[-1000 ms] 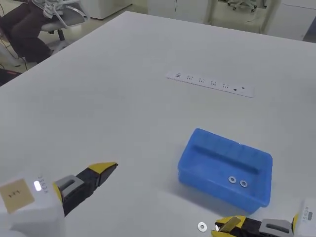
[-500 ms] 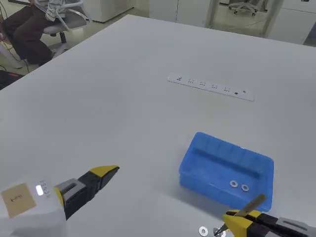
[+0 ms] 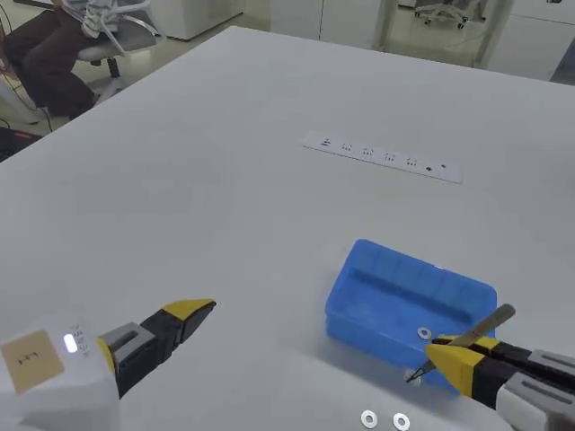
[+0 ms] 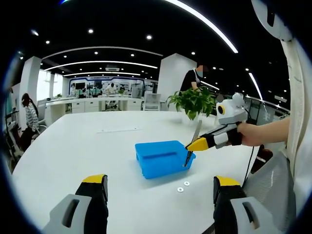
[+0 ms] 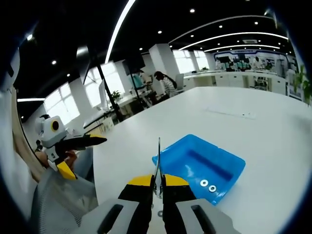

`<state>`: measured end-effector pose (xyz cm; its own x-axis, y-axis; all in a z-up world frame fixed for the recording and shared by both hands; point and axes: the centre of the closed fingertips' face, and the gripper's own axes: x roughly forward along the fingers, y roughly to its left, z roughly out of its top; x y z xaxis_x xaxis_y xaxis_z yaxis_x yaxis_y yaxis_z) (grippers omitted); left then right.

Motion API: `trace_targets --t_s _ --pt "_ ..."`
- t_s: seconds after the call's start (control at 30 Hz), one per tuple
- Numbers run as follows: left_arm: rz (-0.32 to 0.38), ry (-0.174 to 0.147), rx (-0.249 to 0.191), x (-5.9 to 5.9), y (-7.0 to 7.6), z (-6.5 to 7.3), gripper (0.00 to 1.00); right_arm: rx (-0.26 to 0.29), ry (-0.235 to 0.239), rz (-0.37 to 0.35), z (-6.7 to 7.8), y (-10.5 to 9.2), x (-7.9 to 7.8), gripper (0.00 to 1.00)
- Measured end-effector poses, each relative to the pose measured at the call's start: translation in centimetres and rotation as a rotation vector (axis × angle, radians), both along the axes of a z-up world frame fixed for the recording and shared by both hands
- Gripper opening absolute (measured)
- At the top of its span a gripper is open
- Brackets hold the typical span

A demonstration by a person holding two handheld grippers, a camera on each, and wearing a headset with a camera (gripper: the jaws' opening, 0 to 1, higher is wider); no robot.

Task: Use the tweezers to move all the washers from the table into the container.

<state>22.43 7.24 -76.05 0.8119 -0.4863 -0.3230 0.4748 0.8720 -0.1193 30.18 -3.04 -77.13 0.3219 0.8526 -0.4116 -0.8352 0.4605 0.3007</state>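
Table (image 3: 225,180) bearing a blue container (image 3: 364,328). Left gripper (image 3: 190,311) hangs well apart from the work, jaws wide apart and holding nothing. Right gripper (image 3: 454,352) is clamped on the tweezers (image 5: 158,156), tips low beside the container's near wall. Whether the tips are spread, pressed together or pinching a washer cannot be told. Two washers (image 5: 204,183) lie inside the container. Two more washers (image 3: 368,418) lie on the table just before it. The task is judged about half done.
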Motion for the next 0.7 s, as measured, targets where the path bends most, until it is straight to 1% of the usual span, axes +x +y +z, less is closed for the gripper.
trace_targets --t_s 0.23,0.4,0.57,0.7 --pt "0.008 -0.002 -0.002 0.1 0.2 0.1 0.91 0.017 -0.034 -0.006 1.2 0.3 1.7 0.02" --pt "0.010 -0.003 -0.002 0.1 0.2 0.1 0.91 0.014 -0.060 -0.002 1.7 0.7 2.9 0.02" --pt "0.008 -0.003 -0.003 0.0 0.2 0.1 0.91 -0.006 -0.082 0.007 1.8 1.1 4.1 0.02" --pt "0.010 -0.002 -0.003 0.0 0.2 0.1 0.91 -0.025 -0.085 0.003 1.4 1.2 5.1 0.02"
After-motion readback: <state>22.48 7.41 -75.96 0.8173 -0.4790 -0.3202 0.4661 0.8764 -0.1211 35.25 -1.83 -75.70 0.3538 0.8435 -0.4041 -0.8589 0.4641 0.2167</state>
